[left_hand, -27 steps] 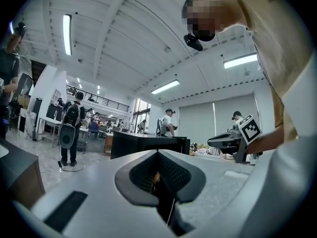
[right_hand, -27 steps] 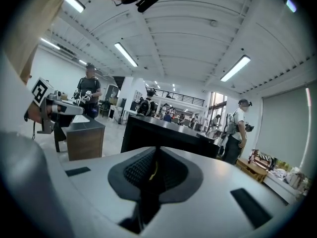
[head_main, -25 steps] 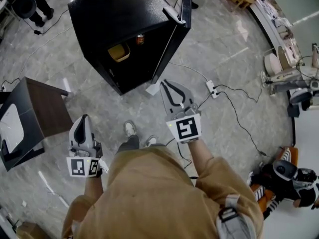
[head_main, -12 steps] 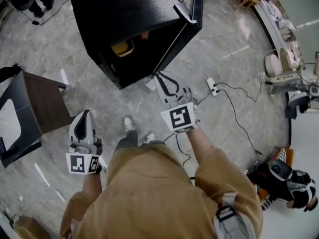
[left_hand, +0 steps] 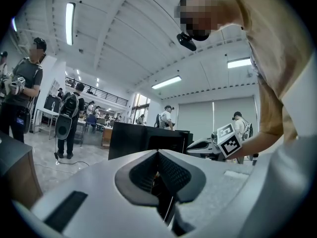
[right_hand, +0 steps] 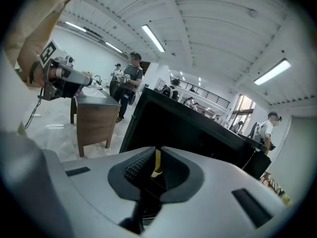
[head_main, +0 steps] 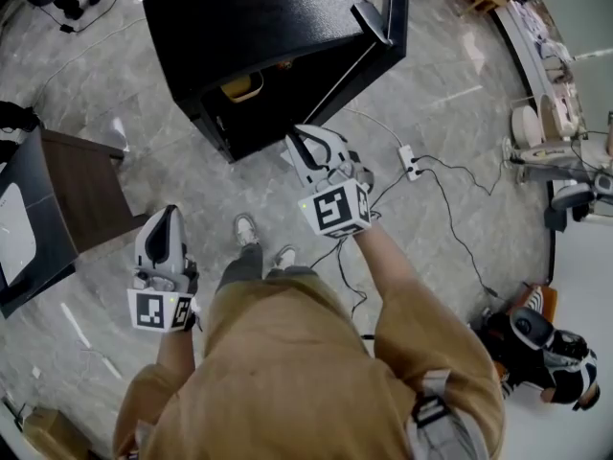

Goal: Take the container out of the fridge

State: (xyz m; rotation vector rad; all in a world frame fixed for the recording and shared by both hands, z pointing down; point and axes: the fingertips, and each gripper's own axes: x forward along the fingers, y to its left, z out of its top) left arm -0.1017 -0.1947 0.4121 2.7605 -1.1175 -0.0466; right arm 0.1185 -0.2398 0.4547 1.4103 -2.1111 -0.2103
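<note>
We find the fridge (head_main: 259,17) standing on the floor with its door (head_main: 388,12) swung open at the right. The yellow container (head_main: 241,87) sits inside the dark compartment, just behind the front opening and toward its left side. The right gripper (head_main: 305,147) is low in front of the opening, well short of the container, with its jaws pressed together on nothing; only a sliver of yellow shows past them in the right gripper view. The left gripper (head_main: 163,220) hangs by the person's side, jaws likewise together and empty. In our judgement the step in hand is the reach. The right jaws need to be spread before they enter the compartment, lined up with the container's rim or wall and kept clear of the door edge. They should then close firmly enough for a level lift.
</note>
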